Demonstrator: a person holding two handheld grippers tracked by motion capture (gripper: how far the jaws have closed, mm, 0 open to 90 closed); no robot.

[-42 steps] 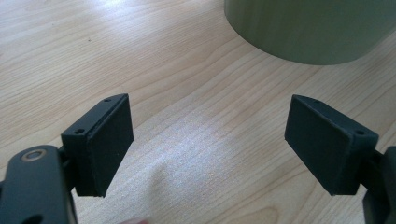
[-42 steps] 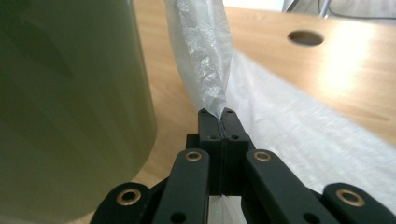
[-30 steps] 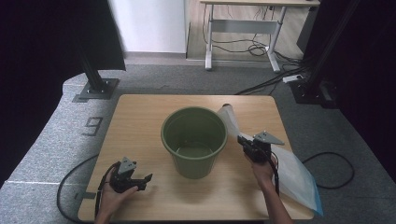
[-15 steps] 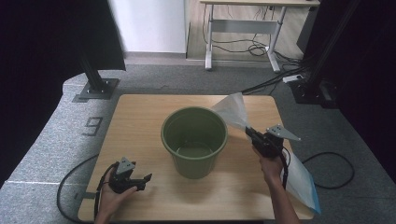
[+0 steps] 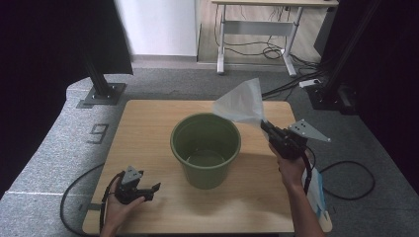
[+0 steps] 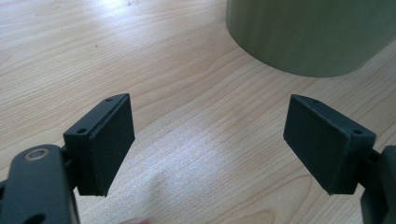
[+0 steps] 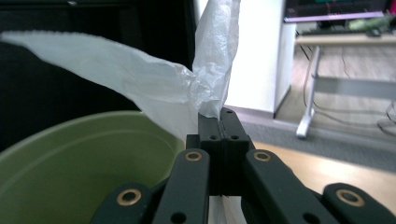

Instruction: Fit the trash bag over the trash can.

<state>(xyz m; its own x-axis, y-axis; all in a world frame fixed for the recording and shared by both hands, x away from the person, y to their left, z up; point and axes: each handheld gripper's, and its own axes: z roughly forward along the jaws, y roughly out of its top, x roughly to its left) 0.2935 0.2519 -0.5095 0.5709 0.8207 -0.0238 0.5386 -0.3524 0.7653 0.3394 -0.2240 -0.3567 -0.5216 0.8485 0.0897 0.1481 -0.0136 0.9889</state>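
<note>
While the right tongs (image 5: 263, 124) are clamped on a pinch of the thin translucent plastic bag (image 5: 241, 104), the bag fans out in the air just beside the far right of the green bucket's (image 5: 205, 148) rim, above the wooden surface (image 5: 148, 128). From the right gripper view the jaws meet flat on the crumpled film (image 7: 205, 93), with the bucket's mouth (image 7: 88, 154) below and to one side. The left tongs (image 5: 148, 190) rest low near the front left corner, jaws wide apart and holding nothing, well clear of the bucket. To line the bucket well, I'd judge the bag needs its open edge found and spread; the idle left tongs could take the opposite edge so the mouth opens over the rim instead of collapsing inside.
</note>
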